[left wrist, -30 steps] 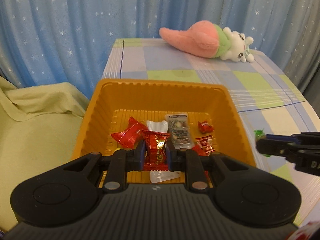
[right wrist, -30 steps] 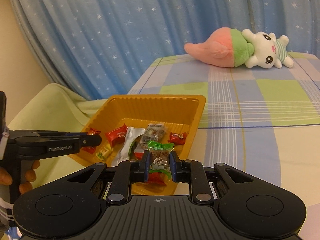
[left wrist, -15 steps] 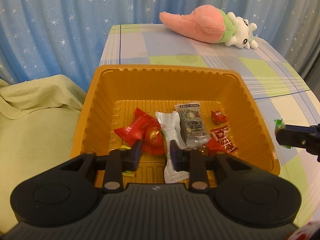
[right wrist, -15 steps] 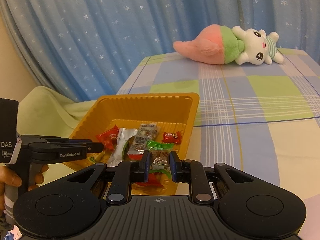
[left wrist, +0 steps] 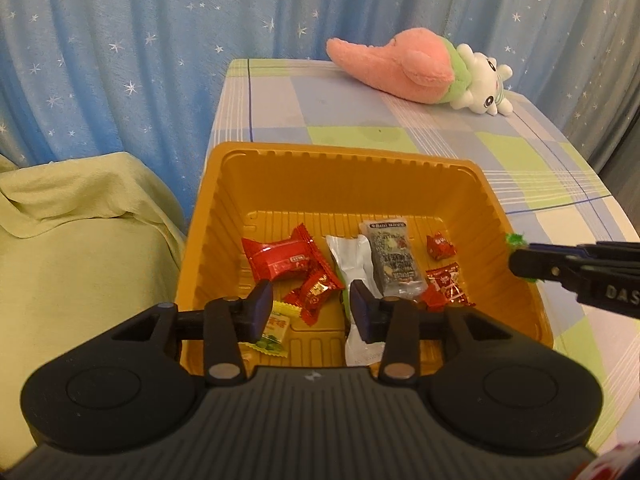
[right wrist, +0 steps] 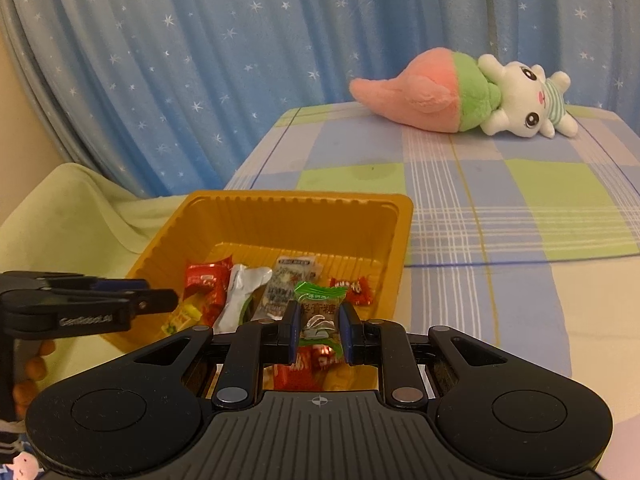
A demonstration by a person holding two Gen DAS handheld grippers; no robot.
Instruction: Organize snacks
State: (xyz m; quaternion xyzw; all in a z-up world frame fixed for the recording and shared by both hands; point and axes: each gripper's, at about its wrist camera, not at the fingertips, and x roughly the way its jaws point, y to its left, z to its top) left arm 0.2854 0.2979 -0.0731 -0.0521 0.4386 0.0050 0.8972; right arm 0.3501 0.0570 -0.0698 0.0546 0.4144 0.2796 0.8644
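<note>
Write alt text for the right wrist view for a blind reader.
The right claw grips a green-topped wrapped candy above an orange plastic tray of wrapped snacks. The open left claw reaches in from the left; a pink plush toy lies on the checked tablecloth before a starry blue curtain.

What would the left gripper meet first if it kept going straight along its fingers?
Probably the small red candy lying on the floor of the orange tray, seen between the left gripper's open fingers. Depth is uncertain.
</note>
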